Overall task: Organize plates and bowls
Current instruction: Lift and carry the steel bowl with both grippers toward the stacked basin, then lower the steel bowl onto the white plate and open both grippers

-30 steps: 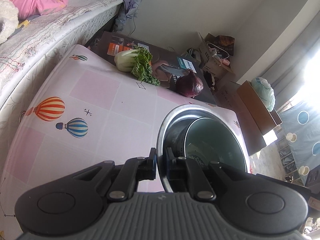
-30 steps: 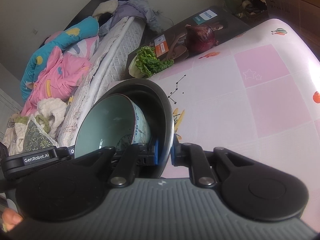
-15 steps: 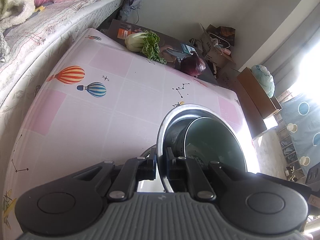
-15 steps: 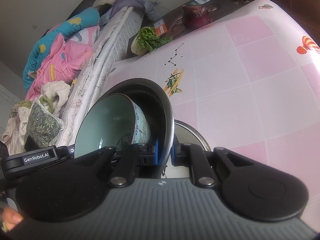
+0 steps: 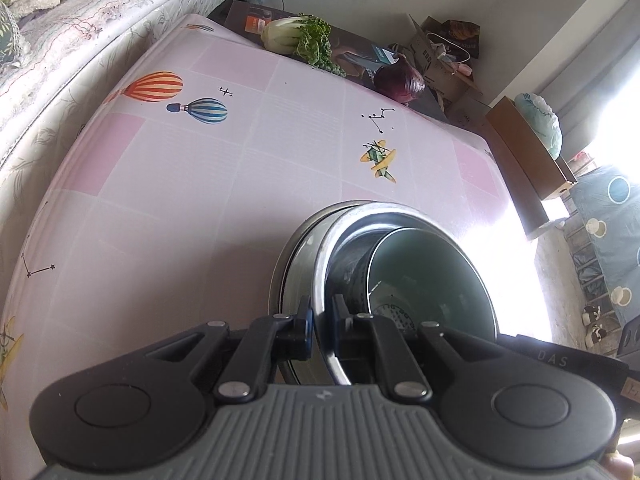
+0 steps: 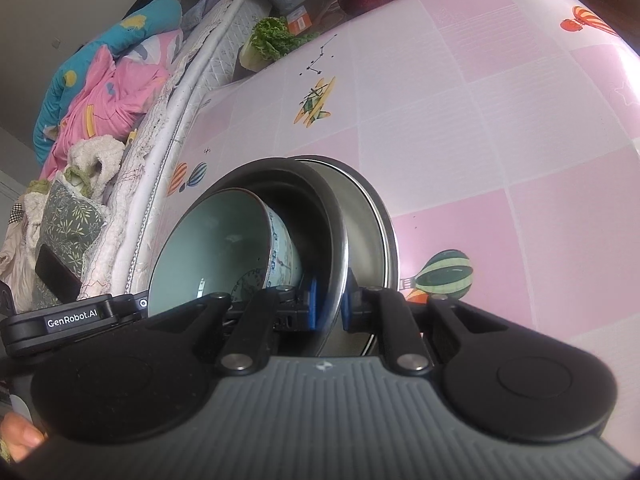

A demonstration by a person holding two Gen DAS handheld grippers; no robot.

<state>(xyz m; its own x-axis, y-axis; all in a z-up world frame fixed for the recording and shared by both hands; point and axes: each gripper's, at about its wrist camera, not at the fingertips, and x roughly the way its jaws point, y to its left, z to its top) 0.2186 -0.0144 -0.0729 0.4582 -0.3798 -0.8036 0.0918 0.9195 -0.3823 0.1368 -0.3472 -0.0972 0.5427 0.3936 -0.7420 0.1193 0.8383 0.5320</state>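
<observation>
Stainless steel: the rim of a metal bowl (image 5: 320, 280) is pinched between the narrowed jaws of the left gripper (image 5: 320, 324), one finger outside the wall, one inside. The opposite rim of the same metal bowl (image 6: 332, 216) is clamped by the right gripper (image 6: 330, 304), blue pads (image 6: 313, 304) pressed against the steel. A pale green ceramic bowl (image 6: 216, 256) with blue patterning on its outer wall is nested inside, tilted against the metal wall; its interior (image 5: 432, 280) is also seen from the left wrist. A second steel vessel (image 6: 372, 232) is seen directly beneath the held bowl, on the pink tablecloth (image 5: 200, 200) printed with balloons and planes; contact cannot be determined. A leafy cabbage (image 5: 296, 36) and a red onion (image 5: 400, 78) are noted past the far table edge. Bedding (image 6: 108, 92) lies alongside.
</observation>
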